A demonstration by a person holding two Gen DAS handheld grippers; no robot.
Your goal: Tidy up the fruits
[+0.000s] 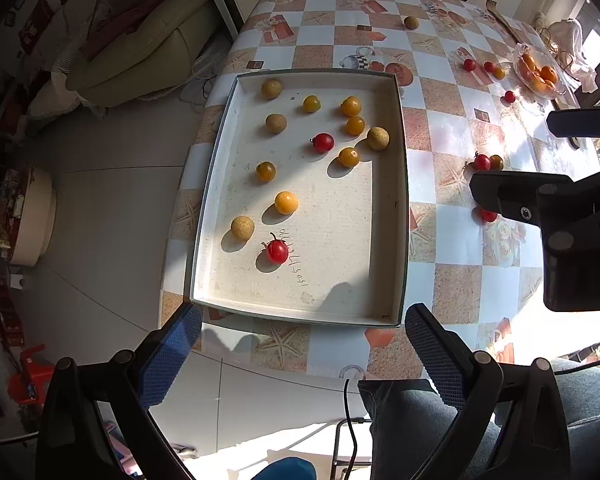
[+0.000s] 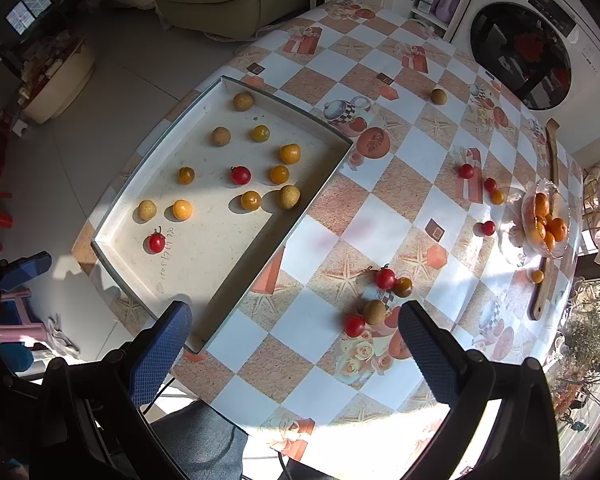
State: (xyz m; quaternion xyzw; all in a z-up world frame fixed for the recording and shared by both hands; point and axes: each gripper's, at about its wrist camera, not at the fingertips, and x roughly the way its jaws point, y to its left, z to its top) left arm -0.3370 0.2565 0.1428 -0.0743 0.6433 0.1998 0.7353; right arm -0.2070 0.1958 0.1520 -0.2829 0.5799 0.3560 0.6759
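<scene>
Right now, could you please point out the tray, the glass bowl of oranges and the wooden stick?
tray (image 1: 400,184), left wrist view, on its right wall.
glass bowl (image 2: 564,200), right wrist view, on its far rim.
wooden stick (image 2: 553,148), right wrist view, on its upper shaft.

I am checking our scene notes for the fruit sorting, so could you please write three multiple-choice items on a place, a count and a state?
1. Where does the lone brown longan lie?
A. in the tray
B. on the tablecloth beyond the tray
C. in the glass bowl

2. How many red cherry tomatoes lie in the tray?
A. two
B. four
C. none

3. How do the right tongs stand?
A. shut on a tomato
B. shut on nothing
C. open, holding nothing

Answers: 1 B, it sits alone on the checked tablecloth outside the tray; 2 A, one near the middle and one near the handwriting; 3 C, the blue pads stand wide apart with only cloth between them.
</scene>
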